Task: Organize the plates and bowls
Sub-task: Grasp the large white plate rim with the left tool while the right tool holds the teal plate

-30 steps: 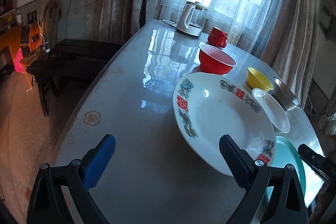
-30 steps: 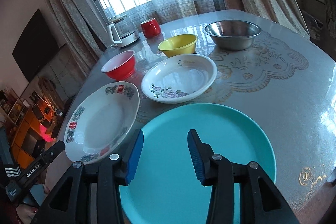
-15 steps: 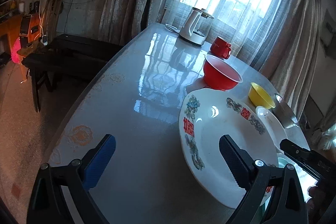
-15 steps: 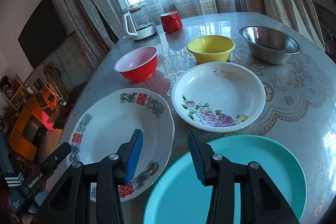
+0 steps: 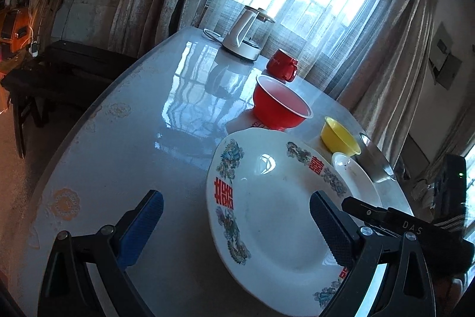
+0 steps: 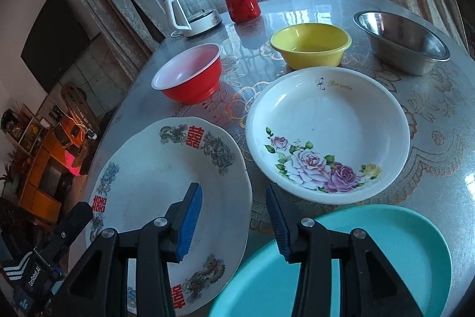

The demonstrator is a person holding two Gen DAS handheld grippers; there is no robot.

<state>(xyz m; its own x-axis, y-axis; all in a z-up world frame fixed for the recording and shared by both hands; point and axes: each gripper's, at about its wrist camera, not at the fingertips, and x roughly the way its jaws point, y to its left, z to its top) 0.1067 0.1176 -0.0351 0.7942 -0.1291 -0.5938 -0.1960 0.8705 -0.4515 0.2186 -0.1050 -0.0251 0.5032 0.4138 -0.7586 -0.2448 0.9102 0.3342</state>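
**Right wrist view: both tools open over the dragon-pattern plate**

Right wrist view, looking down a glossy round table (image 6: 445,115). At lower centre the right tool (image 6: 234,216) hangs with its blue pads parted and nothing between them — its left pad sits over the right rim of the dragon-pattern plate (image 6: 148,183), its right pad over the gap beside the teal plate (image 6: 371,257) in the lower right corner. A rose plate (image 6: 326,132) lies at centre right. Behind it, across the upper half, stand a red bowl (image 6: 190,79), a yellow bowl (image 6: 310,45) and a steel bowl (image 6: 400,40), well apart from one another, with a red mug (image 6: 242,5) and a white kettle (image 6: 190,14) near the window.

In the left wrist view the left tool (image 5: 234,222) is spread wide and empty; its right pad hovers over the same plate's near rim, its left pad over bare table.

The step in hand looks like picking up the dragon-pattern plate to stack it. To do it well, I would straddle the rim with one pad above and one below, close firmly on the edge, lift level, and keep clear of the teal plate beside it.
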